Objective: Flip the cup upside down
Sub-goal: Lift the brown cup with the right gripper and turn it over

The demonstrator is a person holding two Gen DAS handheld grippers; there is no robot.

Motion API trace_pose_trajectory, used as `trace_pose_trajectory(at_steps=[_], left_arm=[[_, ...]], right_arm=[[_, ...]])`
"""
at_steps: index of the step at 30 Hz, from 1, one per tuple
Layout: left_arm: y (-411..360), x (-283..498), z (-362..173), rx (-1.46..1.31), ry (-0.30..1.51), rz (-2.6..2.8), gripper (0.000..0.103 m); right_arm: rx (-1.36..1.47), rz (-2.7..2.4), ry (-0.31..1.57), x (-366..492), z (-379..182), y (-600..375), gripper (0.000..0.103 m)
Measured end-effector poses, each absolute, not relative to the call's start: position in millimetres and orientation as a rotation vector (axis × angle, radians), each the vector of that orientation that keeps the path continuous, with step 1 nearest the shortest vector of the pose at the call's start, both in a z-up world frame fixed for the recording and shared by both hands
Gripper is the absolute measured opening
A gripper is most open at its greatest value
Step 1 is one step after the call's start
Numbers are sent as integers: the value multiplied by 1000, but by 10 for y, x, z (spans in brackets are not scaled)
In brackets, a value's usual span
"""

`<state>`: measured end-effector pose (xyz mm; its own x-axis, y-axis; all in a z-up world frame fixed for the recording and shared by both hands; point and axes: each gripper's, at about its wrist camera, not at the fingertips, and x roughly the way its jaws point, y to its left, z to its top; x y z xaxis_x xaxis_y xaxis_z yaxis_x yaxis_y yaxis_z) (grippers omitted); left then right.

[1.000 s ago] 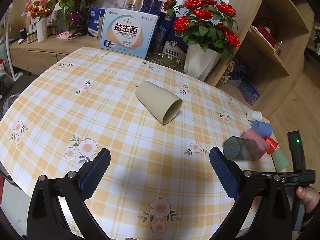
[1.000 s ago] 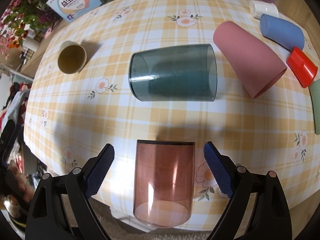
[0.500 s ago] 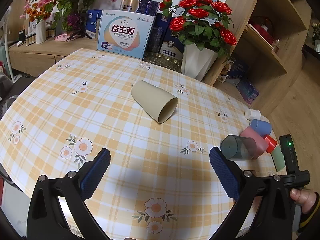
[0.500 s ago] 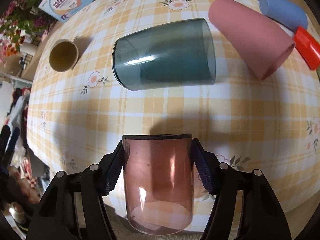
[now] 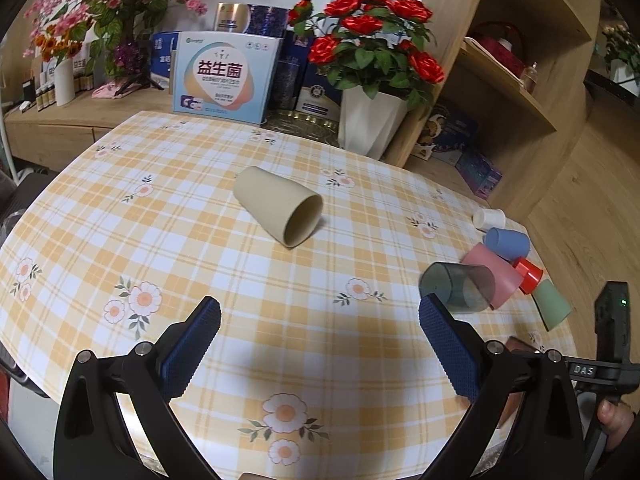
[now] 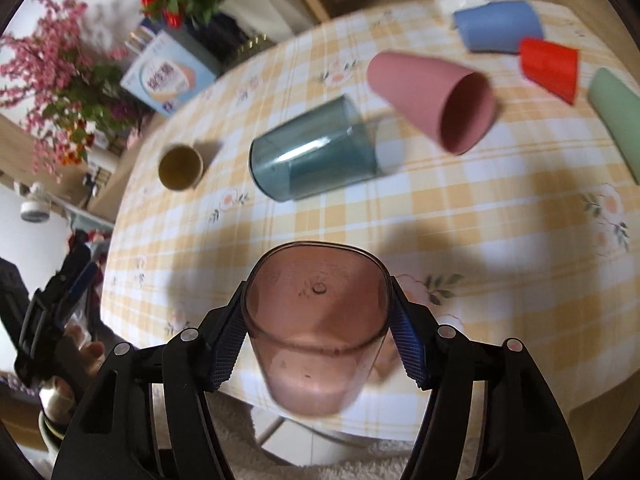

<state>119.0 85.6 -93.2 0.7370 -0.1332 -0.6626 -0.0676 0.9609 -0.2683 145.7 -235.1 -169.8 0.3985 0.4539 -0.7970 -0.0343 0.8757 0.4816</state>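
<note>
My right gripper (image 6: 316, 328) is shut on a clear brown cup (image 6: 316, 320) and holds it above the table's near edge, tilted with its closed base toward the camera. My left gripper (image 5: 320, 340) is open and empty over the checked tablecloth (image 5: 200, 240). A beige cup (image 5: 280, 210) lies on its side ahead of it. The right gripper's body (image 5: 608, 360) shows at the right of the left wrist view.
A clear teal cup (image 6: 316, 156), pink cup (image 6: 432, 100), blue cup (image 6: 500, 26), red cup (image 6: 550, 68) and green cup (image 6: 620, 116) lie on their sides. A rose vase (image 5: 372, 120) and boxes (image 5: 224, 76) stand beyond the far edge.
My right gripper closed on the brown cup, lifted it off the table and tilted it. The left gripper drew back a little and stayed open.
</note>
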Motion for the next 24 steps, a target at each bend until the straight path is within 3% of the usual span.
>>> trace_pose_trajectory(at_steps=[11,24], left_arm=[[680,1181,-889,-221,763,-31,97],[578,1166,-902,-163,773,-40,97]], right_arm=[[284,148,930,1410,-1292,-2840,63],[97,70,915,1486,-1511,-2732,63]])
